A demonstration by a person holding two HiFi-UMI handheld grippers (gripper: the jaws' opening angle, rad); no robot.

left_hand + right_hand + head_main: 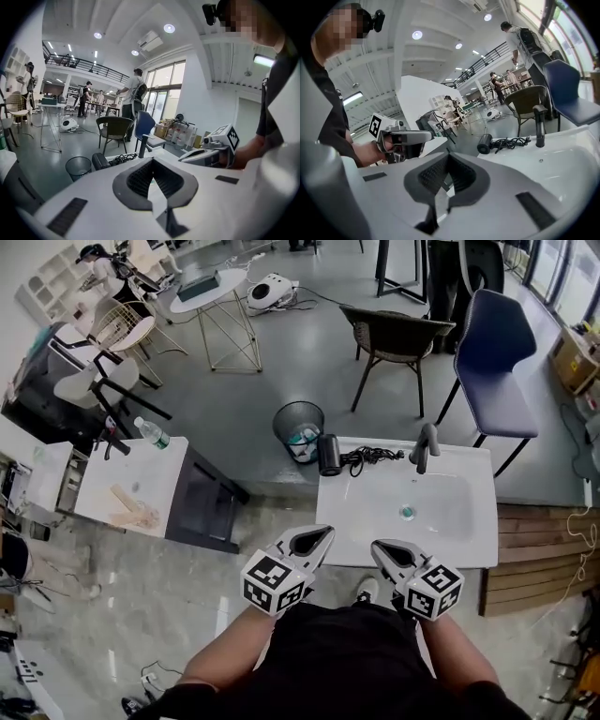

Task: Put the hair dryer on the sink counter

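Note:
The black hair dryer [329,454] lies on the back left corner of the white sink counter [349,521], its coiled cord [371,458] trailing toward the dark faucet [424,446]. Both grippers are held close to the person's body at the counter's front edge, well short of the dryer. My left gripper [323,533] and right gripper [379,548] each have jaws closed with nothing between them. The left gripper view shows the dryer [100,161] and faucet [142,145] ahead. The dryer [485,143] also lies ahead in the right gripper view.
A mesh trash bin [299,430] stands on the floor behind the dryer. A brown chair [394,338] and a blue chair [497,362] stand behind the sink. A low table [141,488] with a water bottle [151,432] is to the left, wooden boards [534,549] to the right.

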